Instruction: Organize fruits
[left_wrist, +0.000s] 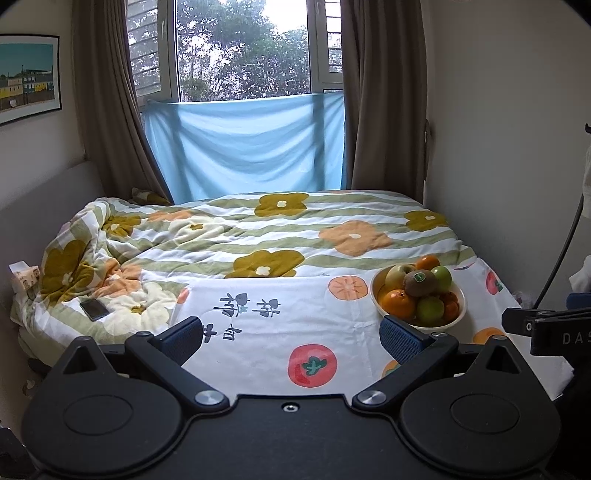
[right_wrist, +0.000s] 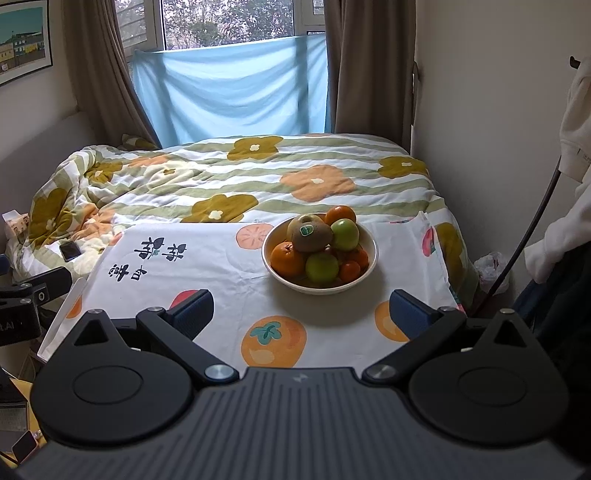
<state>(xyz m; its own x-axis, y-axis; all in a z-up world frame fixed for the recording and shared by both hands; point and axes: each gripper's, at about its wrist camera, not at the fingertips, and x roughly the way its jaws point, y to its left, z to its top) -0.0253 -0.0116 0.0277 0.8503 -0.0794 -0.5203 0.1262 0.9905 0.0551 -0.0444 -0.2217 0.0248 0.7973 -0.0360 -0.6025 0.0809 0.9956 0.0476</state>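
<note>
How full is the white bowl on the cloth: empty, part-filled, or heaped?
Heaped. The white bowl holds oranges and green apples stacked above its rim, with a stickered kiwi on top.

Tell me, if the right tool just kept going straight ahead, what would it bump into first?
Probably the fruit bowl: it sits almost dead ahead of the open right tool on the printed cloth, nothing between. Depth is hard to judge.

A: What sat ahead of the right gripper (right_wrist: 301, 314)?
B: A bowl (right_wrist: 365, 258) heaped with oranges (right_wrist: 287, 258), green apples (right_wrist: 322, 266) and a kiwi (right_wrist: 309, 232), on a printed cloth (right_wrist: 207, 266).
A: And the jaws?
B: Spread wide, holding nothing.
</note>
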